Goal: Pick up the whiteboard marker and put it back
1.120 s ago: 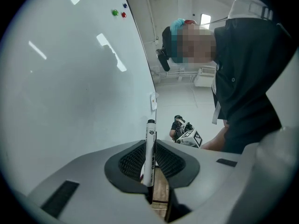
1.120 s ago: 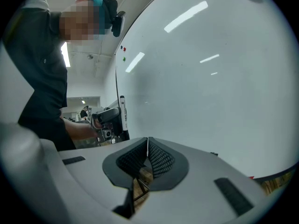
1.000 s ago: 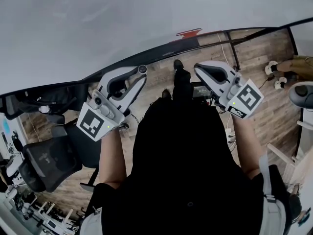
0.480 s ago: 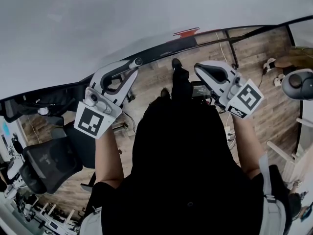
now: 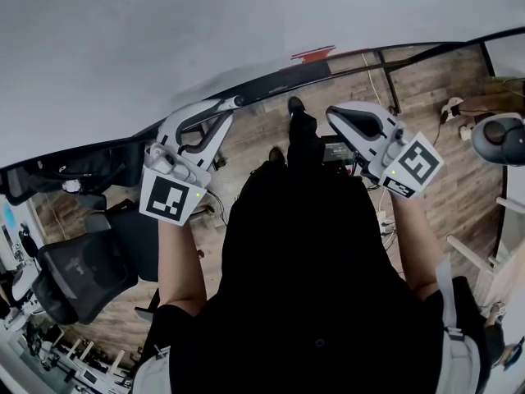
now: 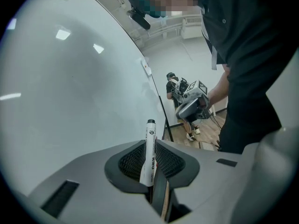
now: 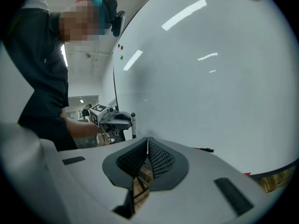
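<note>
Head view, left gripper (image 5: 223,107): sat close to the whiteboard (image 5: 164,39), just above its dark lower rail (image 5: 271,80). The whiteboard marker (image 5: 233,102) showed only as a small stub at the tips.
Head view, right gripper (image 5: 335,115): held off to the side, well apart from the left one.
Head view, risk: the rail looked narrow, with wooden floor (image 5: 426,97) below. Letting go short of it or past it would likely have sent the marker to the floor, where it could roll.
Left gripper view, grip: jaws pinched the marker low on its barrel, dark tip up, most of its length standing clear of the pads.
Left gripper view, risk: the long free end acted as a lever. A knock on the board or rail could have twisted it in the pads or worked it loose. It sat slightly tilted, so it might have landed askew.
Right gripper view, jaws: pressed together, nothing between them.
Right gripper view, rail: a dark pen-like thing (image 7: 204,149) lay at the board's foot.
Right gripper view, risk: setting the marker down on that thing could have stopped it seating or nudged the thing off.
Right gripper view, contact: the marker looked clear of the board, though I couldn't confirm that.
</note>
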`<state>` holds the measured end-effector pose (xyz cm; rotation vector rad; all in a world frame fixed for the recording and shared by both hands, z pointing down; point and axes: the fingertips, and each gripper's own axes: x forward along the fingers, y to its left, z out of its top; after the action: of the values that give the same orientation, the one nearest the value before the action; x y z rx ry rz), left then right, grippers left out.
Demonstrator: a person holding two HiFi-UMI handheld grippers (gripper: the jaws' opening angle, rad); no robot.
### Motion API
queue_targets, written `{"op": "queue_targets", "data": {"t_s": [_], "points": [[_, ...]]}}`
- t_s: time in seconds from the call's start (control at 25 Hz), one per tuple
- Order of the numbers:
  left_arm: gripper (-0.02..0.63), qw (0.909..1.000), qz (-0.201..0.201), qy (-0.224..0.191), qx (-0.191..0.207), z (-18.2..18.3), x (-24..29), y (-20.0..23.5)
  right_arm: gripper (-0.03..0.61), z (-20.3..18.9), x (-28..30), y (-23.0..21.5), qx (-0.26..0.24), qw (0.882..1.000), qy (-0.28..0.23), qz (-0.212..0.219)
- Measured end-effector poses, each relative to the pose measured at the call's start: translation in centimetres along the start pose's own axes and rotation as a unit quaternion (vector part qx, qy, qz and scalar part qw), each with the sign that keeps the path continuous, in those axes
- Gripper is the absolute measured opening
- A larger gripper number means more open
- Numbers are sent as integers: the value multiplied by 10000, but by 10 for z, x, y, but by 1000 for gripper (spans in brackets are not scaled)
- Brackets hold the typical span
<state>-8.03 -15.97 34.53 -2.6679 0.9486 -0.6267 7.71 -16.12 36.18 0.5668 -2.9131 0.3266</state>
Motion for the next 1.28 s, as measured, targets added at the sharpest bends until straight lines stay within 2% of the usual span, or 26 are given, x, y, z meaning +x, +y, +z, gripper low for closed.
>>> {"op": "queue_targets", "data": {"t_s": [0.16,0.36,0.56,0.72,0.92,1.28], "points": [[75,9996,18,211,186,-10,6,-2,21,1,1,0,-4,10000,12,7],[75,9985,141,475,215,-30,10,0,20,1,4,1,-31,10000,46,40],[75,9938,216,1032,353,-62,15,-1,21,3,5,0,-48,10000,63,39],[75,9900,248,1326,406,-78,18,0,20,3,5,-1,-54,10000,61,26],[75,9814,94,1808,637,-104,24,-4,20,2,5,-1,-46,10000,71,13],[75,9723,-151,2246,634,-142,29,-13,20,0,3,-2,-23,10000,80,-12]]}}
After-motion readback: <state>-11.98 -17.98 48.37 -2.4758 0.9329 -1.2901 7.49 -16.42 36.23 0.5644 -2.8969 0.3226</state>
